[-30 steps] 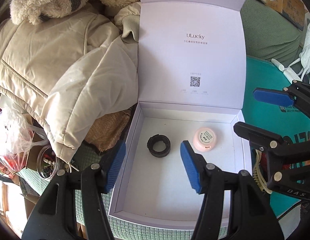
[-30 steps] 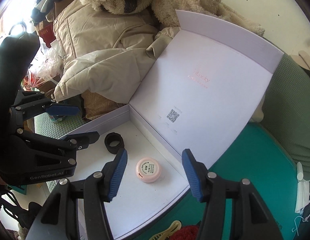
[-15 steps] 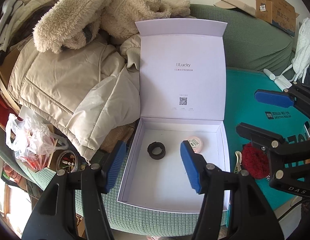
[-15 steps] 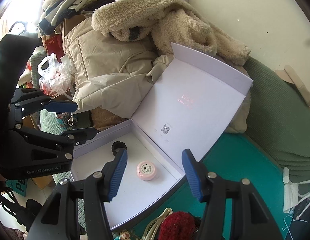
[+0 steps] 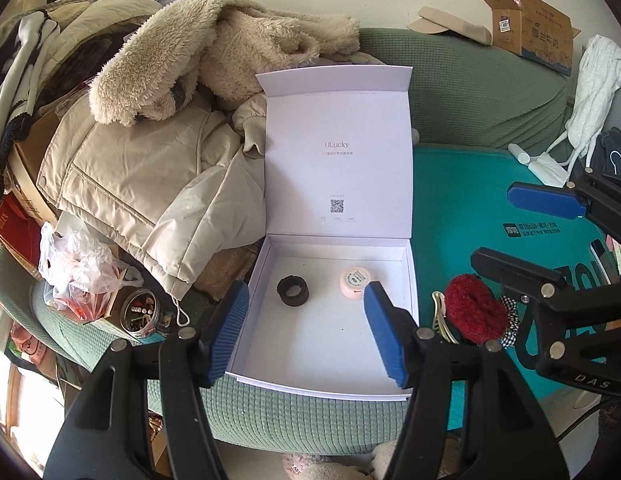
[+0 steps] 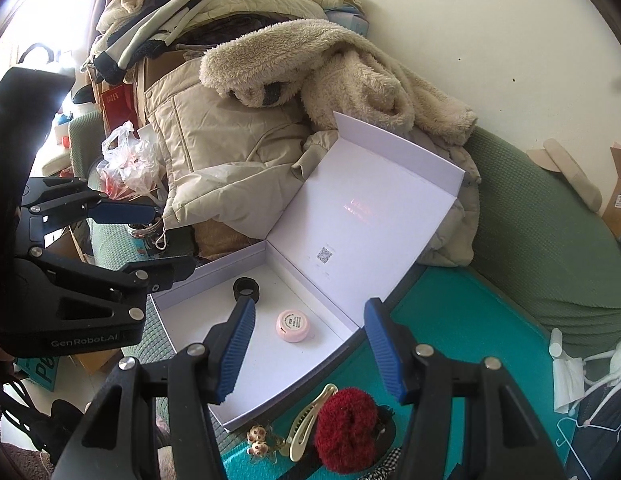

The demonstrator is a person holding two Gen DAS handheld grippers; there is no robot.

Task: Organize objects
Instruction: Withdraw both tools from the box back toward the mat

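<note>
Both grippers' ribbed blue jaws gape empty; smooth white box (image 5: 330,356) holds black ring (image 5: 292,290), pink round tin (image 5: 353,283).

White gift box (image 5: 410,280): open from above; floor mostly bare, holding black ring (image 5: 292,290) and pink jar (image 5: 353,282). Upright lid (image 5: 338,152) blocks the far side; beige padded jacket (image 5: 150,184) crowds the left. Red scrunchie (image 5: 474,308) and hair clip (image 5: 440,314) lie along the right wall.

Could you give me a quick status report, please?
Both grippers open, empty. White cardboard box lid up, holding black ring, pink round tin. Nothing blocking.
</note>
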